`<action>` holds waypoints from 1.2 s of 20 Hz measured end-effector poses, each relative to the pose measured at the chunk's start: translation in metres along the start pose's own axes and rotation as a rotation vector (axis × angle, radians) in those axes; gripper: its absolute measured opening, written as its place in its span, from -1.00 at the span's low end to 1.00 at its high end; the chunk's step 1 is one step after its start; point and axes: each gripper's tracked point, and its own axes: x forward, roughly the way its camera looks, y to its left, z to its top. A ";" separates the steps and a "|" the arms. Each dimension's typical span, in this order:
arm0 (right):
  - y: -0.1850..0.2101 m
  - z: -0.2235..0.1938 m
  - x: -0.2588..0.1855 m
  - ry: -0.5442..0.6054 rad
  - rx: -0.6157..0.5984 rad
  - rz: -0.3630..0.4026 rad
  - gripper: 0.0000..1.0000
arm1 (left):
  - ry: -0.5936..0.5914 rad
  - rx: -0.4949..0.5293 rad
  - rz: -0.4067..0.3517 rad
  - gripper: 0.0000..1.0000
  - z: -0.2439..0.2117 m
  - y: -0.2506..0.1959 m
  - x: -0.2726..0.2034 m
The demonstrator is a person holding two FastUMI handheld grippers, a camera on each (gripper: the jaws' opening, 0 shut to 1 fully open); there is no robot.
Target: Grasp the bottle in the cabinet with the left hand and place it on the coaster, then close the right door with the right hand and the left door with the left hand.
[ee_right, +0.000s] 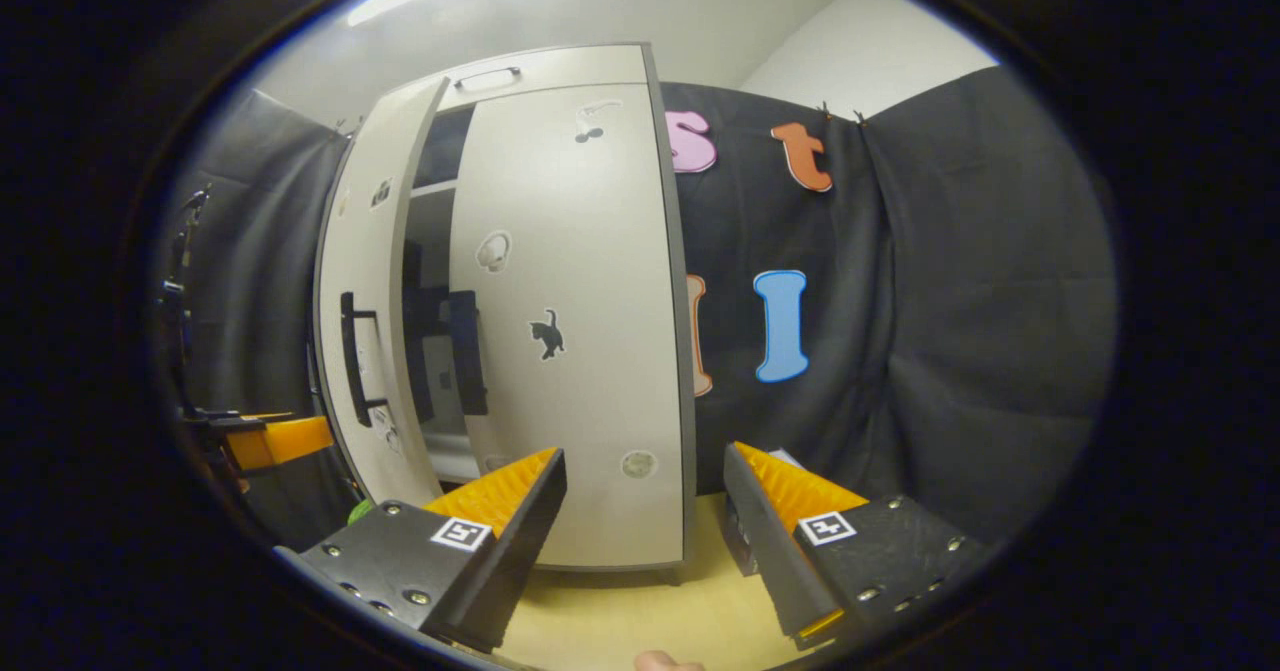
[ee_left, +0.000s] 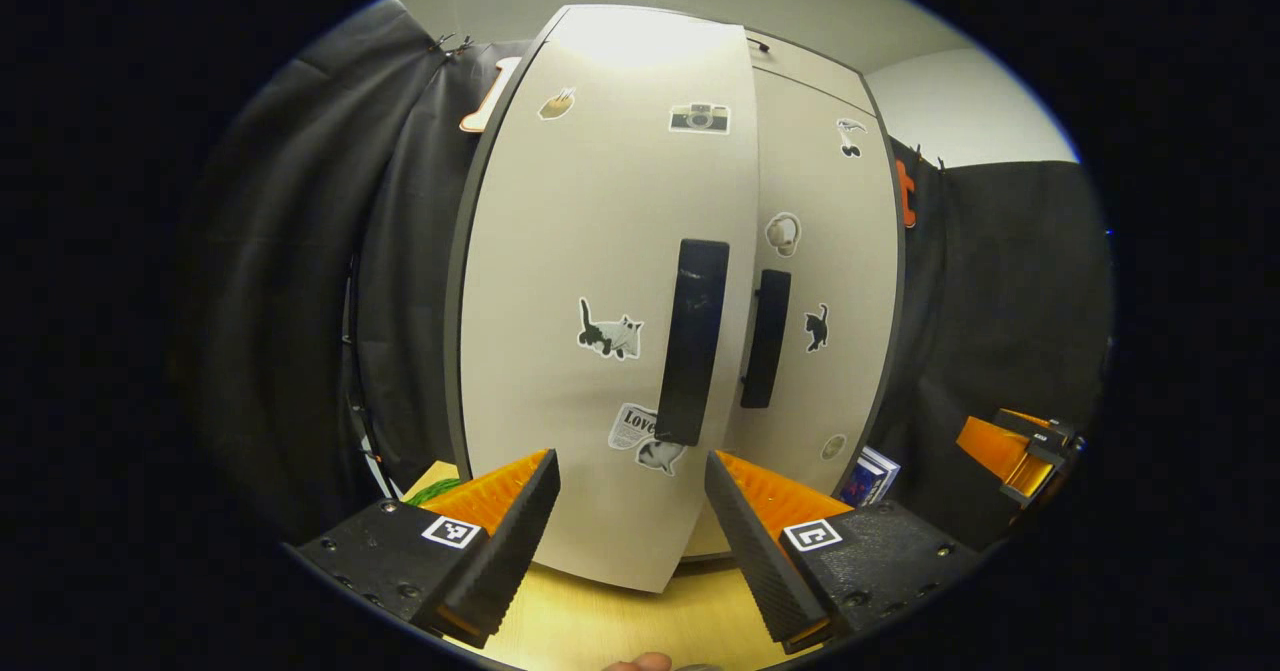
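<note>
The pale cabinet stands on a wooden table (ee_left: 600, 616). Its left door (ee_left: 600, 251) hangs partly ajar, with the dark handle (ee_left: 692, 341) just beyond my left gripper (ee_left: 630, 521), which is open and holds nothing. The right door (ee_right: 570, 331) lies flush against the cabinet, its handle (ee_right: 465, 351) near the middle seam. In the right gripper view the left door (ee_right: 365, 331) swings outward and a gap shows an inner shelf (ee_right: 430, 188). My right gripper (ee_right: 645, 521) is open and empty, a little in front of the right door. A bit of green (ee_left: 435, 491) peeks out at the cabinet's lower left.
A small box (ee_left: 870, 476) leans by the cabinet's right foot. Black cloth walls close in behind and on both sides. The right gripper (ee_left: 1020, 451) appears far right in the left gripper view; the left gripper (ee_right: 265, 441) appears far left in the right gripper view.
</note>
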 end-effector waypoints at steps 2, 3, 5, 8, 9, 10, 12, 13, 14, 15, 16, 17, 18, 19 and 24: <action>-0.002 0.014 0.000 -0.025 -0.003 0.007 0.92 | -0.027 0.016 -0.001 0.89 0.017 -0.007 -0.001; -0.004 0.022 0.001 -0.038 -0.011 0.008 0.92 | -0.039 0.028 0.004 0.89 0.026 -0.010 0.001; -0.007 0.041 0.001 -0.072 -0.015 0.018 0.86 | -0.057 0.051 0.021 0.88 0.044 -0.017 0.004; -0.015 0.069 0.000 -0.125 -0.006 0.032 0.86 | -0.100 0.060 0.035 0.88 0.069 -0.034 0.006; -0.019 0.074 0.001 -0.135 -0.004 0.037 0.92 | -0.125 0.060 0.034 0.88 0.077 -0.041 0.005; -0.022 0.078 0.001 -0.143 -0.004 0.041 0.92 | -0.144 0.060 0.031 0.87 0.083 -0.048 0.006; -0.030 0.077 0.003 -0.141 -0.009 0.049 0.92 | -0.163 0.063 0.024 0.87 0.091 -0.063 0.004; -0.033 0.075 0.004 -0.133 -0.015 0.056 0.92 | -0.172 0.065 0.020 0.77 0.096 -0.071 0.003; -0.037 0.074 0.005 -0.121 -0.023 0.064 0.92 | -0.183 0.065 0.016 0.77 0.101 -0.079 0.001; -0.042 0.073 0.005 -0.115 -0.030 0.073 0.92 | -0.196 0.063 0.013 0.87 0.105 -0.087 0.000; -0.046 0.074 0.006 -0.112 -0.036 0.081 0.86 | -0.206 0.063 0.010 0.87 0.109 -0.094 0.000; -0.051 0.075 0.007 -0.112 -0.040 0.090 0.92 | -0.213 0.064 0.009 0.87 0.111 -0.103 0.000; -0.056 0.076 0.008 -0.115 -0.043 0.101 0.92 | -0.213 0.068 0.008 0.87 0.111 -0.113 0.000; -0.064 0.078 0.011 -0.122 -0.046 0.110 0.92 | -0.210 0.072 0.005 0.87 0.109 -0.123 0.002; -0.134 0.087 0.026 -0.134 -0.071 0.086 0.92 | -0.201 0.051 -0.065 0.87 0.095 -0.201 0.023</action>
